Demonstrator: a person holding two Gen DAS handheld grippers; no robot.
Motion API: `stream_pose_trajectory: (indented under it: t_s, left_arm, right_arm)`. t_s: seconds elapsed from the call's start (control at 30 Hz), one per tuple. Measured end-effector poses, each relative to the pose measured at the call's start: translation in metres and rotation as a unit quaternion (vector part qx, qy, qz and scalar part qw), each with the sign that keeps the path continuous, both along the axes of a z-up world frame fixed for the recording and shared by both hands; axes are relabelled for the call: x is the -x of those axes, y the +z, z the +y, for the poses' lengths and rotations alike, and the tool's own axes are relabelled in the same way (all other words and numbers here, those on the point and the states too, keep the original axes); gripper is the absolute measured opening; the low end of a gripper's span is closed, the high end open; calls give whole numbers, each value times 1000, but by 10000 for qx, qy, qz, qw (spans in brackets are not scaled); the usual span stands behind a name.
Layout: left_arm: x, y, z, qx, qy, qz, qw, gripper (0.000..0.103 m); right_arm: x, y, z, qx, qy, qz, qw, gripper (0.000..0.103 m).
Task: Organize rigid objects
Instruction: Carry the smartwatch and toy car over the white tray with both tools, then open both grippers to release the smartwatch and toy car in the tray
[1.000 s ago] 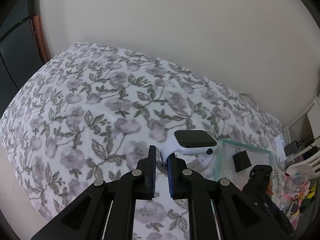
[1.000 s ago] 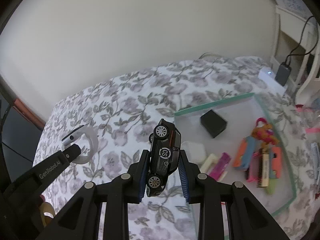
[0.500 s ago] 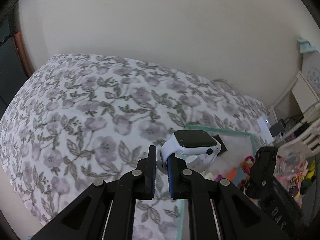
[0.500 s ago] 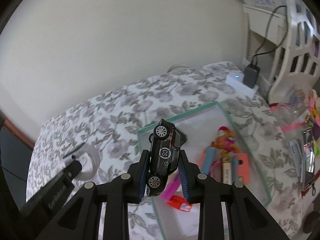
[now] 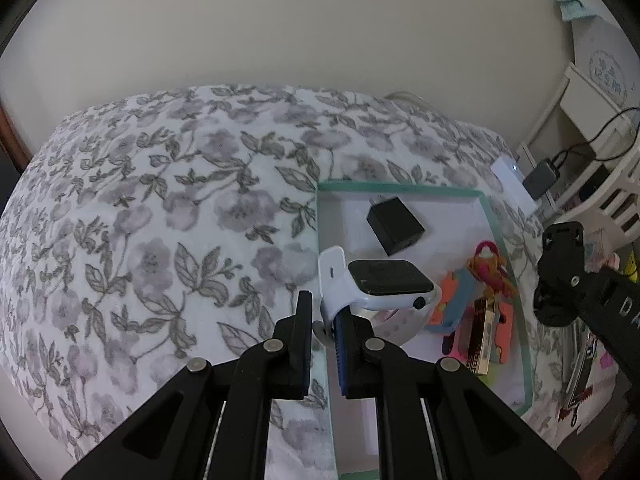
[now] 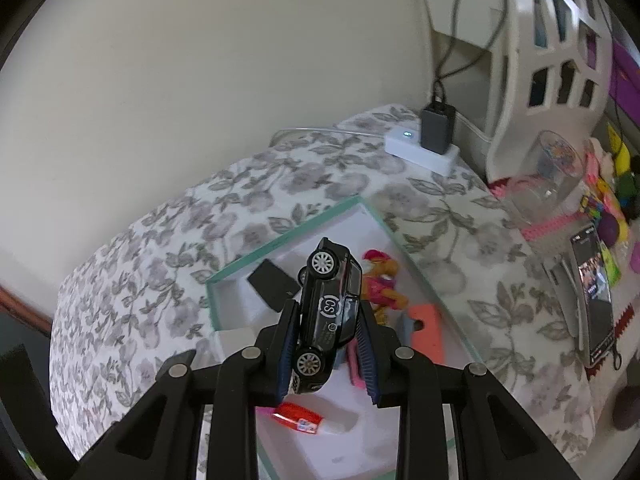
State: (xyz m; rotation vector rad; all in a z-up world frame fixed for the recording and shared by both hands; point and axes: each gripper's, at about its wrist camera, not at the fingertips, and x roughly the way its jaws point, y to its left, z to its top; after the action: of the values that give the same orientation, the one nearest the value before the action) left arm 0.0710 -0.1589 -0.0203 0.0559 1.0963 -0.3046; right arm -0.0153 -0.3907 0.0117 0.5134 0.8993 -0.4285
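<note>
My left gripper (image 5: 324, 312) is shut on the white strap of a smartwatch (image 5: 386, 280) with a black face, held above the left edge of a green-rimmed white tray (image 5: 400, 188). My right gripper (image 6: 328, 332) is shut on a black toy car (image 6: 328, 308) held nose down above the same tray (image 6: 288, 236). The tray holds a black charger block (image 5: 394, 224), an orange and pink toy figure (image 5: 490, 266), orange and blue pieces (image 5: 456, 304) and a red and white tube (image 6: 302, 420). The right gripper's black body (image 5: 568, 280) shows at the right of the left wrist view.
The tray lies on a floral bedspread (image 5: 160, 220) against a cream wall. A white power strip with a black adapter (image 6: 434, 136) sits at the bed's far corner. A white chair (image 6: 560, 40), a clear cup (image 6: 556, 168), a phone (image 6: 594, 292) and coloured clutter lie to the right.
Both grippers have moved right over the tray, still holding the watch and the car. The tray now sits directly under both.
</note>
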Motion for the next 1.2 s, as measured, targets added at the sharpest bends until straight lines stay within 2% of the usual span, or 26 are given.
stream_pose_trajectory:
  t_s: [0.27,0.43,0.8,1.07,1.2]
  left_arm:
    - [6,-22,-13,49,-284,389,9988,11]
    - [12,-25,-23,-44,-480,350,9982,11]
    - [10,-45,-31,-238,-561,527,9967,11]
    - [15,-49,-37,-313,-674,554,9957,12]
    - [13,-48,-34,-265,-616,593,9960,16]
  right_arm:
    - [-2,-16,-12,83,-61,376,9992,30]
    - [-6,-31,-16,26,-40,589,9982,30]
    - [-13,-58,-15,58,70,1042,9945,31]
    - [-15,-60,-12,3,108,1069,9942,32]
    - [-15,-57,-10,72,98,1041,9945,32]
